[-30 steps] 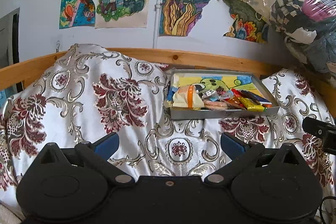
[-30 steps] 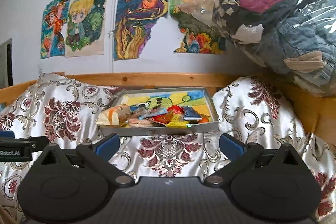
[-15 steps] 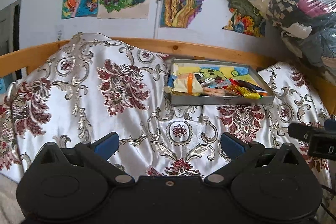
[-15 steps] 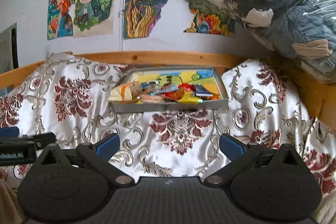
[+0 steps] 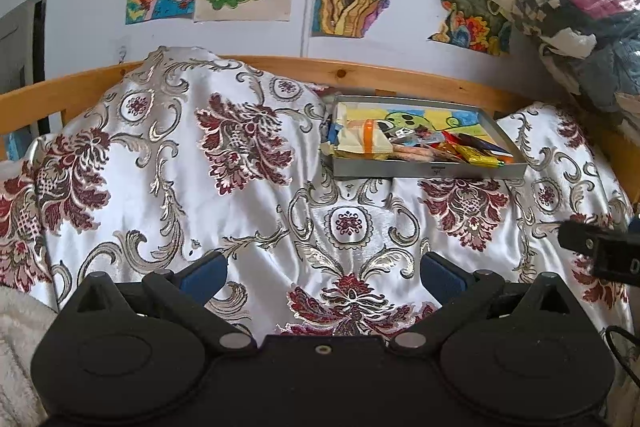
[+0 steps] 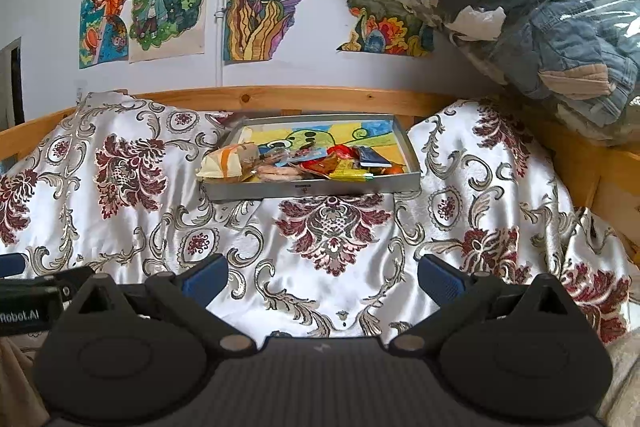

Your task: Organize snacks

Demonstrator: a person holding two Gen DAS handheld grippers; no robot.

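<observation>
Snacks [image 5: 424, 147] are lying piled in a grey tray [image 5: 428, 171] on the patterned bedspread [image 5: 240, 187], well ahead; I am holding the left gripper [image 5: 322, 273] wide, empty. Right wrist: snacks [image 6: 304, 163] sitting in the tray [image 6: 316, 187]; right gripper [image 6: 322, 273] gaping wide, empty.

Soft, even daylight fills both my views; no hard shadows. The satin cloth [image 5: 256, 195] throws pale sheen on its folds. Fisheye bends the wooden rail [image 6: 320, 97] and darkens the corners. My own black fingers [image 5: 202, 273] sit underexposed.
</observation>
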